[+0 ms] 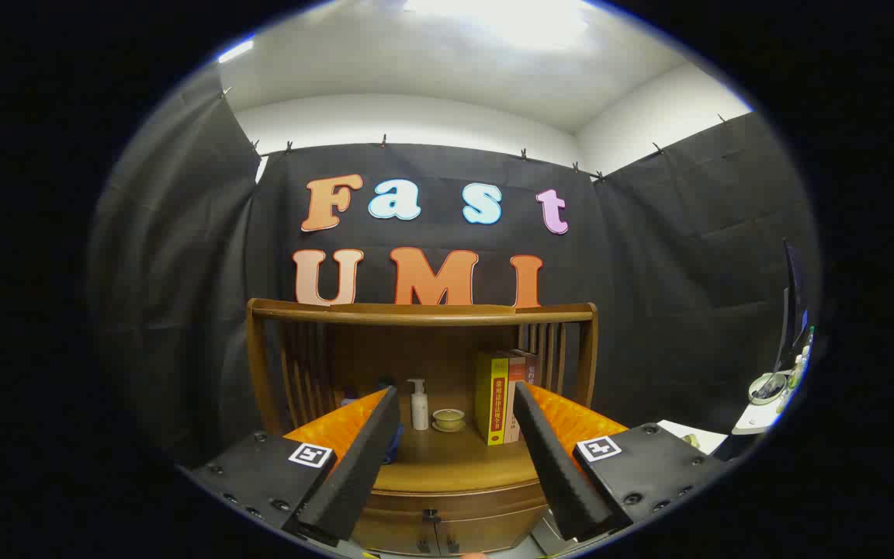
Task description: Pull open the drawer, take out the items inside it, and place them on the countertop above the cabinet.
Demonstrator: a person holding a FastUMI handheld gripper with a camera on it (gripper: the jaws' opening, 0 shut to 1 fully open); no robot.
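- Gripper (455,458): two black foam-faced fingers (354,466) on orange-and-black mounts, spread wide apart, nothing held between them; each mount carries a small square black-and-white marker.
- Wooden cabinet (424,326): brown, with a curved top rail and slatted side rails around an open recess; it stands straight ahead of the fingers.
- Tabletop (447,466): the brown wooden counter surface of the cabinet, seen between the fingers.
- Drawer (435,524): brown wooden front below the tabletop edge, closed, with small dark handles near its middle; contents cannot be seen.
- White pump bottle (419,405): upright on the tabletop, toward the back, nearer the left finger.
- Small pale-green cup on a saucer (448,420): just beside the pump bottle; whether anything is in it cannot be told.
- Row of upright books (503,397): yellow spine outermost, then red and pale spines, standing near the right finger; spine lettering too small to read.
- Blue object (395,442): partly hidden behind the left finger; kind unclear.
- Room: black cloth walls (649,272) clipped up around the cabinet, white ceiling (455,70) with a bright light.
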